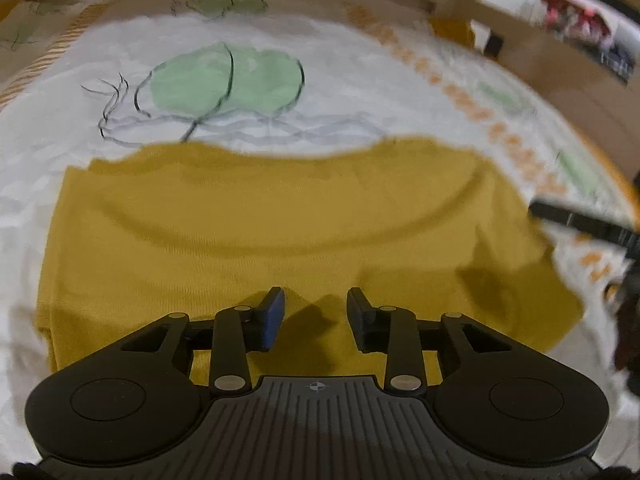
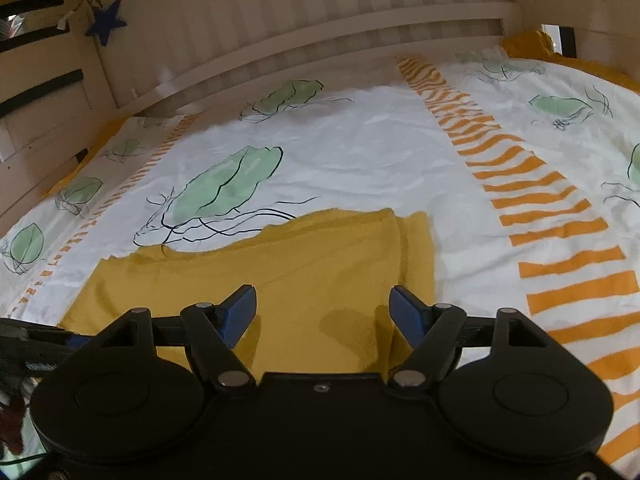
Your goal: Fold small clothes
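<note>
A mustard-yellow garment (image 1: 280, 220) lies flat on the bed cover, folded over at its right side; it also shows in the right wrist view (image 2: 304, 272). My left gripper (image 1: 316, 312) is open and empty, just above the garment's near edge. My right gripper (image 2: 323, 312) is open and empty, over the garment's near right part, with its right finger (image 2: 408, 314) by the folded edge. The right gripper's tip shows at the right edge of the left wrist view (image 1: 580, 220). The left gripper shows at the left edge of the right wrist view (image 2: 28, 340).
The bed cover (image 2: 360, 152) is white with green leaf prints (image 2: 228, 184) and orange striped bands (image 2: 532, 200). A wooden slatted headboard (image 2: 320, 12) runs along the far side, with a blue star (image 2: 106, 24) hanging at left. A yellow sheet edge (image 2: 532, 46) shows far right.
</note>
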{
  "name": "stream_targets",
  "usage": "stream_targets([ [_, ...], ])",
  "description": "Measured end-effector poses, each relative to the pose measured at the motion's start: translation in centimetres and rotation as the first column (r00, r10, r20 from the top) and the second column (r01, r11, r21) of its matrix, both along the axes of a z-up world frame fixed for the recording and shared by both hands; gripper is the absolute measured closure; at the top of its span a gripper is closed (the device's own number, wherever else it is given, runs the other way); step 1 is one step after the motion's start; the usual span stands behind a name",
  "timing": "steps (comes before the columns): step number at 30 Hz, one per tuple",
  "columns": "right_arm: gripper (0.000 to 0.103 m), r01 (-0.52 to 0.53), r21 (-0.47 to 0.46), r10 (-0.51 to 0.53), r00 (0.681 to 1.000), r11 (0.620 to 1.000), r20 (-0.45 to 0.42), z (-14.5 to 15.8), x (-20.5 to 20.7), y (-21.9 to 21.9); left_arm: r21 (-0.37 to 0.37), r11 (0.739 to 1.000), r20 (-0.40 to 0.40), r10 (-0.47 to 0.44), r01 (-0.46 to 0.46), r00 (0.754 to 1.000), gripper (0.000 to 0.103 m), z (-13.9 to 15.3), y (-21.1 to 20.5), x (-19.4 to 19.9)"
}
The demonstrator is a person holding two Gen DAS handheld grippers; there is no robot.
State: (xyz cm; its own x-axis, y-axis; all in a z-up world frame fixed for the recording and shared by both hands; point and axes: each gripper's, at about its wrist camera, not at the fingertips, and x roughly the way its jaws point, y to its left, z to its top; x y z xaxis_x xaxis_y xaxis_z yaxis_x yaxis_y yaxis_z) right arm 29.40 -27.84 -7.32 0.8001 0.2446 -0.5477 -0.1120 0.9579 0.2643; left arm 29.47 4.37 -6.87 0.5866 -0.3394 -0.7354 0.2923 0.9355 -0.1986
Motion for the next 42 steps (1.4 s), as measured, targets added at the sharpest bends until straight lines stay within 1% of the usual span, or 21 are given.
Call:
stream_targets([
  [3,0.027,-0.003,-0.012,0.003,1.0,1.0,0.02,0.4,0.0,0.1,0.002,1.0,0.048,0.025,-0.025,0.999,0.07,1.4,0.1,1.2],
  [5,0.027,-0.01,-0.001,0.01,1.0,1.0,0.026,0.6,0.1,0.2,0.02,1.0,0.042,0.021,-0.022,0.999,0.07,1.5,-0.2,2.3],
  [8,0.027,-0.019,0.011,0.019,0.999,1.0,0.026,0.8,0.1,0.3,0.073,0.996,-0.003,-0.053,0.053,0.999,0.07,0.5,-1.7,3.4],
  [10,0.027,-0.021,0.013,0.021,0.999,1.0,0.026,0.9,0.0,0.4,0.12,0.989,0.007,-0.091,0.089,0.996,0.07,-0.1,-2.6,3.6],
  [12,0.027,-0.022,0.024,0.022,0.999,0.999,0.027,1.0,-0.1,0.3,0.151,0.985,0.026,-0.086,0.081,0.996,0.07,-0.6,-3.1,3.9],
  [14,0.027,-0.023,0.033,0.022,0.999,0.999,0.03,1.2,-0.1,0.3,0.166,0.982,0.007,-0.089,0.086,0.996,0.069,-1.6,-3.7,4.9],
  [15,0.027,-0.024,0.034,0.023,0.999,0.999,0.031,1.2,0.0,0.4,0.184,0.979,0.015,-0.092,0.088,0.996,0.069,-1.9,-3.9,5.3],
  [18,0.027,-0.021,0.037,0.02,0.999,0.999,0.03,1.2,0.0,0.4,0.226,0.97,0.074,-0.106,0.087,0.992,0.069,-2.0,-4.7,6.2],
  [22,0.027,-0.01,0.054,0.009,1.0,0.998,0.025,1.3,0.1,0.2,0.229,0.973,0.097,-0.06,0.037,0.993,0.069,-2.0,-4.9,8.3],
  [25,0.027,-0.002,0.063,0.0,1.0,0.998,0.022,1.3,0.1,0.0,0.211,0.977,0.085,-0.028,0.01,0.996,0.069,-1.9,-4.7,9.4],
  [28,0.026,0.015,0.086,-0.016,1.0,0.996,0.01,1.1,0.2,-0.6,0.188,0.982,0.071,0.003,-0.016,0.997,0.069,-1.3,-4.3,10.0],
  [30,0.026,0.031,0.105,-0.031,1.0,0.994,-0.004,1.0,0.3,-1.2,0.143,0.988,0.064,0.052,-0.061,0.997,0.069,-0.5,-3.6,10.0],
  [32,0.026,0.047,0.122,-0.045,0.999,0.991,-0.017,1.0,0.4,-1.7,0.059,0.994,0.053,0.091,-0.094,0.994,0.069,0.4,-2.9,9.1],
  [34,0.024,0.058,0.137,-0.054,0.998,0.989,-0.036,0.8,0.5,-2.2,0.019,0.996,0.038,0.089,-0.09,0.995,0.069,1.0,-2.8,7.9],
  [35,0.021,0.062,0.143,-0.055,0.997,0.988,-0.049,0.7,0.6,-2.4,0.019,0.997,0.033,0.077,-0.077,0.997,0.069,1.1,-2.9,7.2],
  [36,0.02,0.066,0.152,-0.057,0.996,0.986,-0.062,0.6,0.7,-2.7,0.026,0.998,0.028,0.057,-0.058,0.998,0.069,1.0,-3.2,6.4],
  [39,0.019,0.087,0.189,-0.068,0.992,0.978,-0.107,0.1,0.9,-3.4,0.047,0.999,0.005,0.006,-0.007,1.0,0.069,0.2,-4.1,4.8],
  [42,0.019,0.116,0.217,-0.083,0.984,0.969,-0.155,-0.7,1.1,-4.1,0.089,0.996,-0.015,-0.012,0.014,1.0,0.068,-1.4,-4.6,4.1],
])
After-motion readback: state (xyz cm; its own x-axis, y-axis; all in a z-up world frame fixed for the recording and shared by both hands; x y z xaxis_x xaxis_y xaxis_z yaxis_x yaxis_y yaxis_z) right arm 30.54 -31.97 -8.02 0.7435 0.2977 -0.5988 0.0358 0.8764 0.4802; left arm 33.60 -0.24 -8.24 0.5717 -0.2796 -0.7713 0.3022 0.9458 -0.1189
